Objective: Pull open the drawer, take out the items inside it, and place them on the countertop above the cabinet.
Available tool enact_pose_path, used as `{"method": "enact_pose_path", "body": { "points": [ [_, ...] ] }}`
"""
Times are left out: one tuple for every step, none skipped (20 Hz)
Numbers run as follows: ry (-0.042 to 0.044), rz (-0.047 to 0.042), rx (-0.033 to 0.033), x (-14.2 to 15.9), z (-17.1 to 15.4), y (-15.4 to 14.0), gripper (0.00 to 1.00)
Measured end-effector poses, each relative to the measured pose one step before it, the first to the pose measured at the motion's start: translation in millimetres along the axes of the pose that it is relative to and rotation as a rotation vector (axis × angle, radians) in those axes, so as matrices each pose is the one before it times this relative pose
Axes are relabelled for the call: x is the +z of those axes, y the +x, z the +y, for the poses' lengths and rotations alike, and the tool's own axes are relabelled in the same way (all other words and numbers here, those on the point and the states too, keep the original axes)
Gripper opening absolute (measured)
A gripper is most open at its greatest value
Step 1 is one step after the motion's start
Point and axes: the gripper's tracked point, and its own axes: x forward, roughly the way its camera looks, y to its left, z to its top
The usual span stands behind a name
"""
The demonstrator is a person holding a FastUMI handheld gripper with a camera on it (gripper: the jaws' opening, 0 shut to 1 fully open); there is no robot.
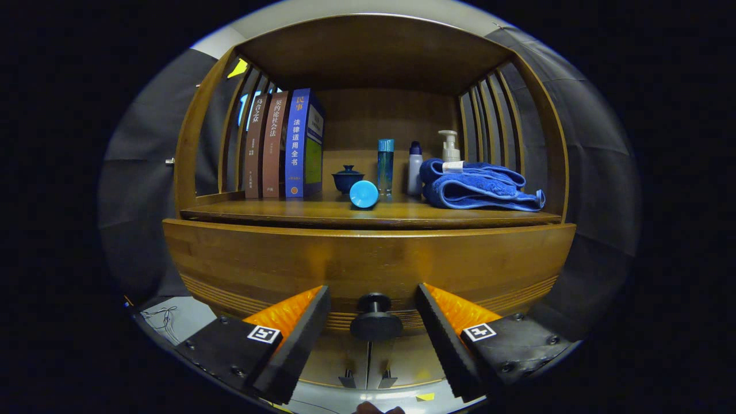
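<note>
Jaws open, either side of the black drawer knob point(376, 318), touching nothing; drawer point(368, 264) shut.

My jaws point(374, 313) stand open near the wooden counter point(368, 215). On it I see three books point(282, 146) standing up, a small blue pot point(347, 178), a blue cap point(364, 194), three bottles point(415, 167) and a folded blue towel point(477, 187).

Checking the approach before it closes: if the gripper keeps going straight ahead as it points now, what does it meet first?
Most likely the black drawer knob, which sits between the open fingers of the gripper. Behind it is the wooden drawer front. Exact depth is hard to judge in this fisheye view.
</note>
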Motion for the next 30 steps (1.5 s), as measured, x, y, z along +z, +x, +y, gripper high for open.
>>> {"method": "enact_pose_path", "body": {
  "points": [
    [0.00234,0.00159,0.00035,0.85,0.44,4.21,1.0],
    [0.00343,0.0023,0.00047,-0.03,0.42,4.29,1.0],
    [0.00198,0.00165,-0.00562,-0.45,-1.09,2.67,1.0],
    [-0.00293,-0.00224,-0.00309,1.47,-0.23,-0.1,1.0],
    [-0.00249,-0.01143,-0.00095,0.3,0.52,1.12,1.0],
    [-0.00042,0.00299,-0.00094,-1.02,0.66,-0.03,1.0],
    [-0.00164,0.01345,0.00066,-4.71,0.39,0.27,1.0],
    [0.00022,0.00362,0.00616,-0.87,1.7,-0.63,1.0],
    [0.00132,0.01166,0.01813,-0.51,3.96,0.16,1.0],
    [-0.00689,0.01925,0.01341,-3.71,3.13,-0.96,1.0],
    [-0.01304,0.01588,0.00221,-1.01,-0.72,-4.11,1.0],
    [-0.01007,0.00283,0.0019,2.58,0.17,-4.23,1.0],
    [-0.00505,-0.01007,-0.00076,5.49,0.56,-5.8,0.99],
    [0.00027,-0.01662,-0.00056,8.23,0.23,-7.31,0.99],
    [0.00006,-0.01502,-0.00206,8.7,-0.5,-5.97,0.99],
    [0.00099,-0.01465,-0.00273,9.94,-0.49,-6.88,0.99],
    [0.00244,-0.01254,-0.00175,9.63,0.18,-7.66,0.99],
    [0.00224,-0.01342,-0.00187,9.82,-0.24,-7.43,0.99],
    [0.0019,-0.01149,-0.003,10.01,-1.08,-8.36,0.99],
    [0.00418,-0.01265,0.00025,9.55,-0.44,-5.84,0.99],
    [0.00554,-0.01099,0.00329,9.59,1.6,-8.73,0.99],
    [0.00464,-0.00819,0.00393,9.49,0.71,-9.15,0.99],
    [0.00525,-0.00816,0.00322,8.37,0.35,-9.51,0.98],
    [0.00225,-0.00822,0.00119,9.35,0.92,-8.95,0.99],
    [-0.00072,-0.01061,0.00008,8.7,-0.05,-8.16,0.98],
    [-0.00177,-0.01066,0.00236,10.86,1.01,-9.19,0.98],
    [0.00237,-0.01269,0.01065,10.39,3.3,-10.48,0.98],
    [0.00403,-0.01228,0.01064,11.61,3.99,-10.11,0.99],
    [0.00157,-0.01167,0.00683,10.68,1.78,-9.66,0.98],
    [0.00022,-0.01104,0.0013,11.91,1.38,-10.09,0.98]
  ]
}}
